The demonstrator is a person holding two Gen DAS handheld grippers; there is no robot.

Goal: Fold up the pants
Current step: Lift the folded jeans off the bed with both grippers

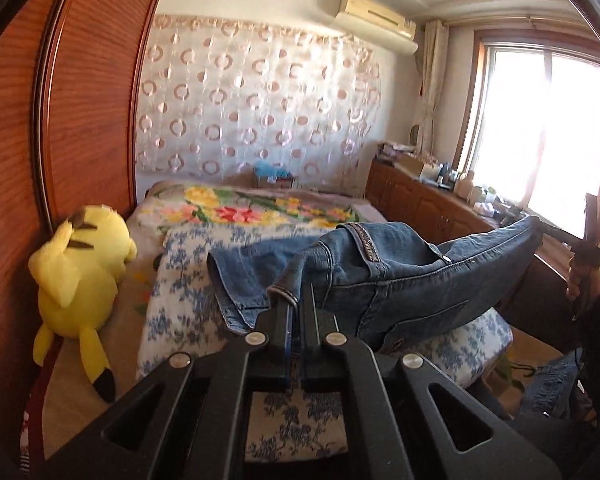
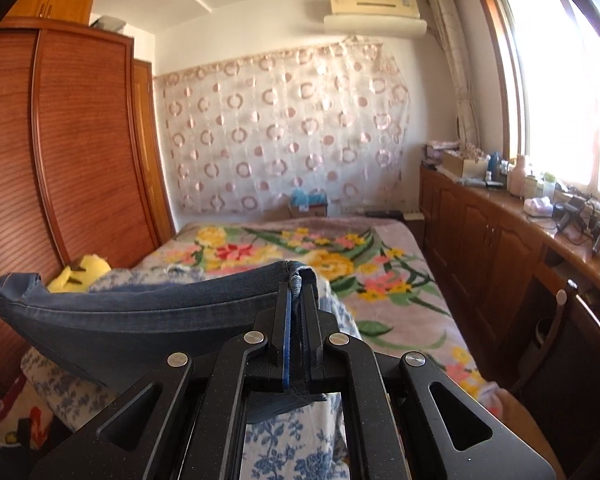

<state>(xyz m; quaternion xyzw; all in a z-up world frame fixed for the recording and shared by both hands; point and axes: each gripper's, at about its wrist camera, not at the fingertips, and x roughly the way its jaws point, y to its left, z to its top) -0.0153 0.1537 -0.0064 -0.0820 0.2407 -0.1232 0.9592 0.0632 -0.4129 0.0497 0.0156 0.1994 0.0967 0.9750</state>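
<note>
A wooden wardrobe (image 1: 80,92) stands along the left side of the bed (image 2: 388,280). A yellow plush toy (image 1: 76,272) lies against the wardrobe base, just beside a blue-and-white floral quilt (image 1: 180,300) spread on the bed. A patterned curtain (image 1: 260,92) covers the far wall below an air conditioner (image 1: 376,16). On the right, a low wooden cabinet (image 2: 496,236) carrying small items runs under the window (image 2: 560,80). The jeans (image 1: 400,276) hang raised above the quilt, stretched between both tools. The left gripper (image 1: 298,300) is clenched on one end of the denim, fabric pinched between its fingers. The right gripper (image 2: 298,292) is likewise clenched on the other end; the jeans extend leftward from it.
</note>
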